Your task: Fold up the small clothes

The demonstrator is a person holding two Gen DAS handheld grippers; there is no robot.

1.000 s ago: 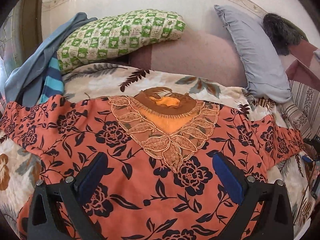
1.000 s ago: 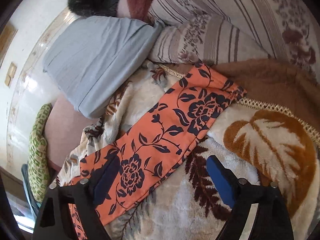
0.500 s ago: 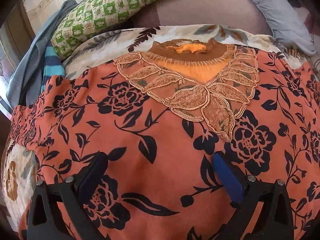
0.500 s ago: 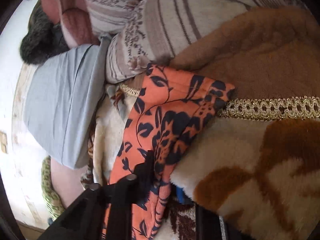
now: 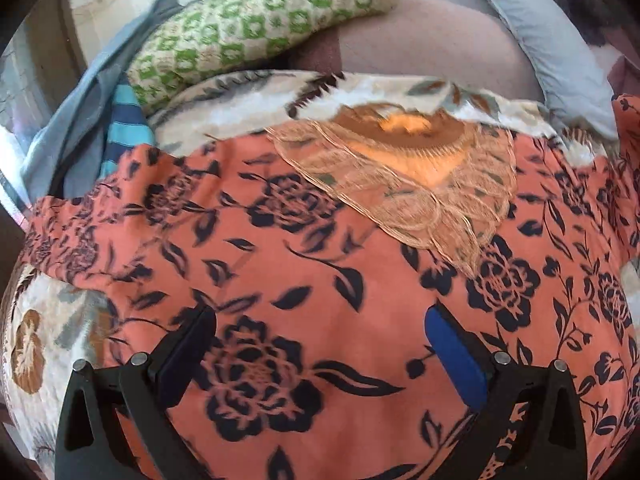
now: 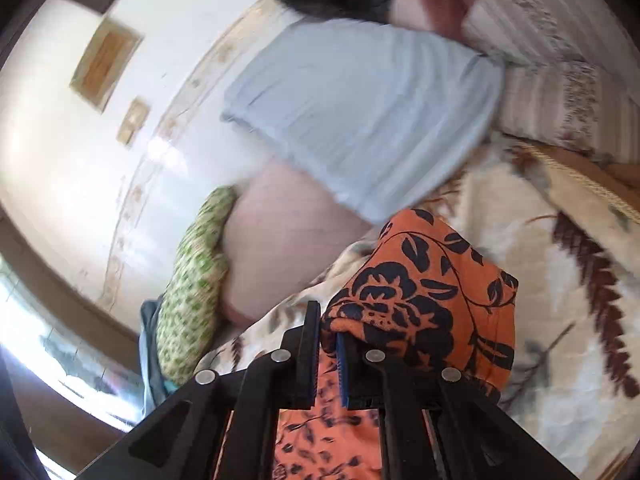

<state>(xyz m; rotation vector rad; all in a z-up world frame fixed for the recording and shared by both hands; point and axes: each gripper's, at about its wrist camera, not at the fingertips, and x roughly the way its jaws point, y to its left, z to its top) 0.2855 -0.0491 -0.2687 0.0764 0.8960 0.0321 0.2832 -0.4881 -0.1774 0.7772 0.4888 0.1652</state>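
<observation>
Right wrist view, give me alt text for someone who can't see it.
The right hand-held gripper is shut on a bunched fold of the orange floral top, lifting it over a leaf-print blanket. Behind lie a grey pillow and a green checked pillow against a pale wall.

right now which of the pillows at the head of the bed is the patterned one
The green-and-cream checked pillow on the left; the grey-blue pillow beside it is plain.

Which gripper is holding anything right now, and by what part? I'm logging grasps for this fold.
The right gripper is shut on the orange floral top's sleeve, near its end. The left gripper is open, holding nothing.
</observation>
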